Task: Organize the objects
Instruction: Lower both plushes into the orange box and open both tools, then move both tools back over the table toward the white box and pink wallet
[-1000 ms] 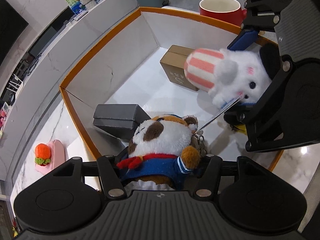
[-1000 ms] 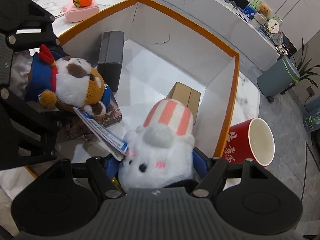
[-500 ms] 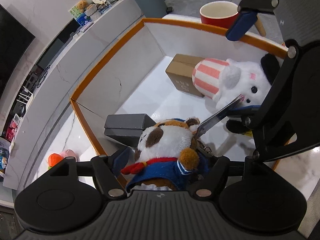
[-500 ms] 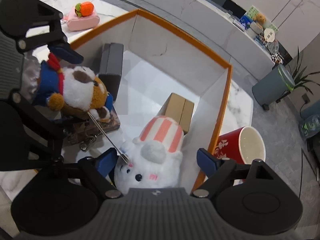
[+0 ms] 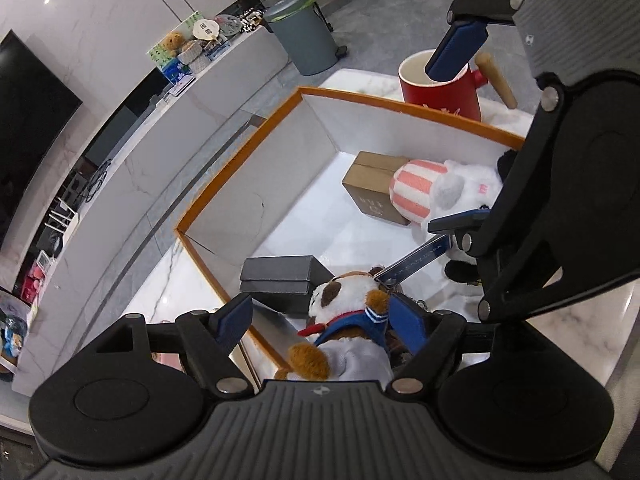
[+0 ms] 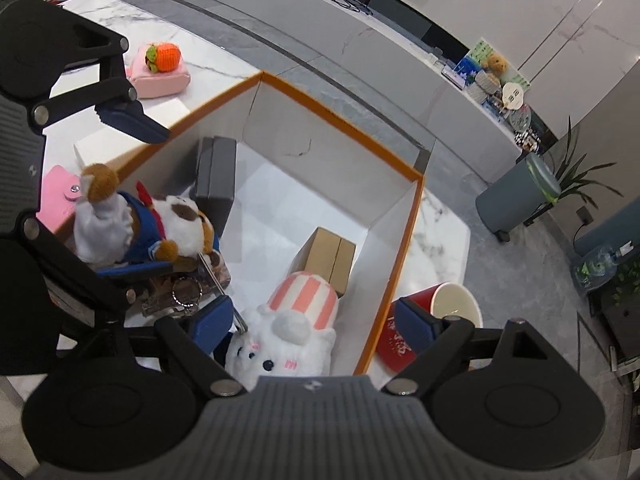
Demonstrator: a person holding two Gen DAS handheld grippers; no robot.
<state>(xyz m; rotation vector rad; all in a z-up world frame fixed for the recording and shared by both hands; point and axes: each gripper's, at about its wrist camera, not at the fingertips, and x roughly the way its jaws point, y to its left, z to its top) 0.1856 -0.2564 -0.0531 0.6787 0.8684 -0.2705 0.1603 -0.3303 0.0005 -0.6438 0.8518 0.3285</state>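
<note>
Both grippers hang over an orange-rimmed white box (image 5: 240,152) on a white marble table (image 6: 172,40). Left gripper (image 5: 320,320), seen at 6 o'clock in its own view: its blue pads (image 5: 234,316) are spreading, and the brown-and-white plush dog (image 5: 348,300) lies between them with a clear gap on the left side; contact on the right side cannot be told. Right gripper (image 6: 312,324), at 6 o'clock in its own view: jaws released and wide, neither pad touching the white plush with the pink-striped hat (image 6: 292,328), which lies in the box between them and somewhat beyond. A card tag (image 5: 416,258) runs from the dog toward the white plush. Box contents: a dark grey case (image 5: 280,280) near the left wall, just beyond the dog at 12 o'clock of the left gripper; a brown cardboard box (image 6: 328,256) at the far right corner, touching the striped hat. Outside the box: a red cup (image 5: 440,88) at 1 o'clock in the left view, just beside the box's far wall; a pink pouch bearing an orange knitted fruit (image 6: 160,68) at 10 o'clock in the right view. Room: a long pale counter (image 5: 132,144) carrying small ornaments, a dark screen (image 5: 28,120), a grey bin (image 6: 516,196) and a potted plant (image 6: 580,164) on a grey floor.
</note>
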